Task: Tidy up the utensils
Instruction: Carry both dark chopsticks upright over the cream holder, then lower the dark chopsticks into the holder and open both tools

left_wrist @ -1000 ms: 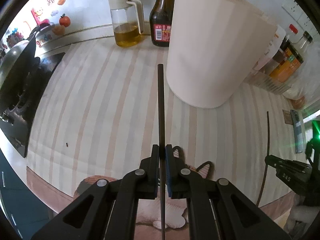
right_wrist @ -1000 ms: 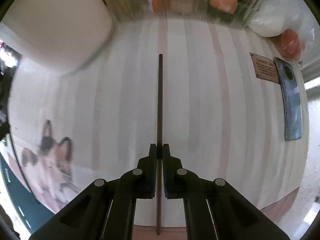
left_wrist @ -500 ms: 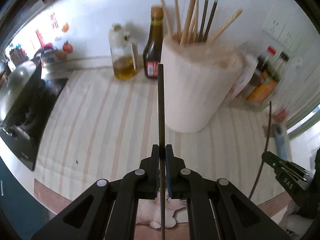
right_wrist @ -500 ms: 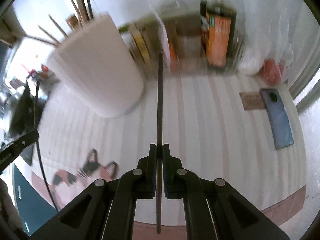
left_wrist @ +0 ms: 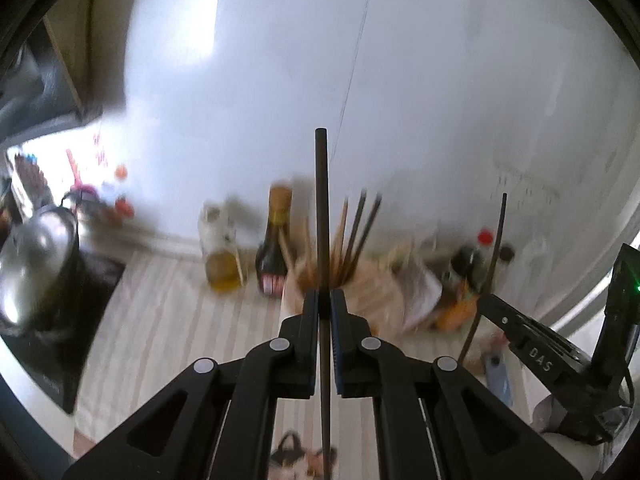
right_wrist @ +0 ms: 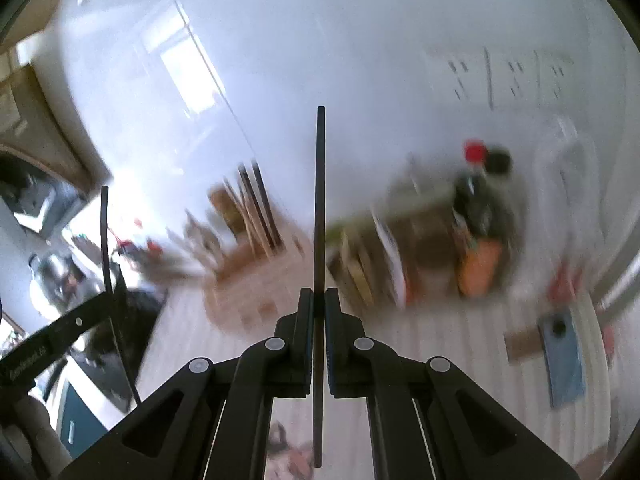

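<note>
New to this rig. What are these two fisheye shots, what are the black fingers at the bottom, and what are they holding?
No robot arm: a person carries a hand-held gripper in each hand, with a camera looking along its fingers. One view is from the left gripper, one from the right gripper. Each is shut on a dark chopstick: the left chopstick and the right chopstick. On the striped counter below stand a blurred utensil holder full of chopsticks, an oil jar and a sauce bottle.

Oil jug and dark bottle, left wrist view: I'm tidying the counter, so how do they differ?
The oil jug is clear, with yellow oil low inside; the dark bottle is opaque, with a red label. The jug is squatter; the bottle is taller and slim-necked. Both stand upright, side by side.
</note>
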{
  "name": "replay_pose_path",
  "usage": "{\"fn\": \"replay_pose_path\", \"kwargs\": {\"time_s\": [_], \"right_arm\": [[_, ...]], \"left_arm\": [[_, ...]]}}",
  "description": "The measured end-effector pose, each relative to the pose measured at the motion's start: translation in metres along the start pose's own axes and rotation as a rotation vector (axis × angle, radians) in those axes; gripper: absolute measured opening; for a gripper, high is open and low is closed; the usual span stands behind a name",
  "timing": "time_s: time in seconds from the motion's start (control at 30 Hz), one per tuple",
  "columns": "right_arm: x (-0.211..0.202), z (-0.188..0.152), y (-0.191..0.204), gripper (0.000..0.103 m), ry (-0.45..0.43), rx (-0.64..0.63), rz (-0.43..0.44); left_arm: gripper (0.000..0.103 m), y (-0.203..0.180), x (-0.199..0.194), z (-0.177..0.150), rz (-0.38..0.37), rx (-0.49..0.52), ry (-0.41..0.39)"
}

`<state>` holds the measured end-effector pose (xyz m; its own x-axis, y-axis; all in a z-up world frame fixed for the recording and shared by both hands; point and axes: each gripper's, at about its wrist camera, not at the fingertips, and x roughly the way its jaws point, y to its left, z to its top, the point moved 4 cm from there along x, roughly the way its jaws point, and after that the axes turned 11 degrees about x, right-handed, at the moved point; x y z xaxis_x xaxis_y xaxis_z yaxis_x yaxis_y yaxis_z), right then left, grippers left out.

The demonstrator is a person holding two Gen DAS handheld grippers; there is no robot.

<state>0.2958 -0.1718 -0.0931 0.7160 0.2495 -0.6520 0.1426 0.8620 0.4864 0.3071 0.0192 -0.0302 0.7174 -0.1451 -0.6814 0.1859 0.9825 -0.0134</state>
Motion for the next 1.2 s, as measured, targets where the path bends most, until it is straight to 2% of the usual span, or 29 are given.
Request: {"fn": "replay_pose_path", "kwargs": {"time_s": [0.13,0.3,0.57,0.87,1.07,1.2], "right_arm": [[0.006,0.041,0.025,0.005,-0.085,0.002,0.033],[0.02,0.085,0.046,0.005,-0.191,0.008,0.057],[0.048,0.116,0.042,0.005,-0.326,0.079,0.053],[0.091,0.117,0.032,0.005,-0.321,0.141,0.111],[0.106,0.105,0.041,0.005,-0.298,0.124,0.158],[0.113,0.098,0.041,0.005,-0.287,0.103,0.174]], "left_arm": [[0.004,0.008,0.003,0.042,0.023,0.008,-0.064],[0.004,0.018,0.02,0.079,0.036,0.007,-0.106],[0.004,0.03,0.072,0.088,0.037,-0.008,-0.091],[0.003,0.038,0.119,0.079,0.028,-0.039,-0.073],[0.004,0.041,0.12,0.09,-0.001,-0.044,-0.085],[0.004,0.041,0.123,0.092,0.018,-0.013,-0.084]]}}
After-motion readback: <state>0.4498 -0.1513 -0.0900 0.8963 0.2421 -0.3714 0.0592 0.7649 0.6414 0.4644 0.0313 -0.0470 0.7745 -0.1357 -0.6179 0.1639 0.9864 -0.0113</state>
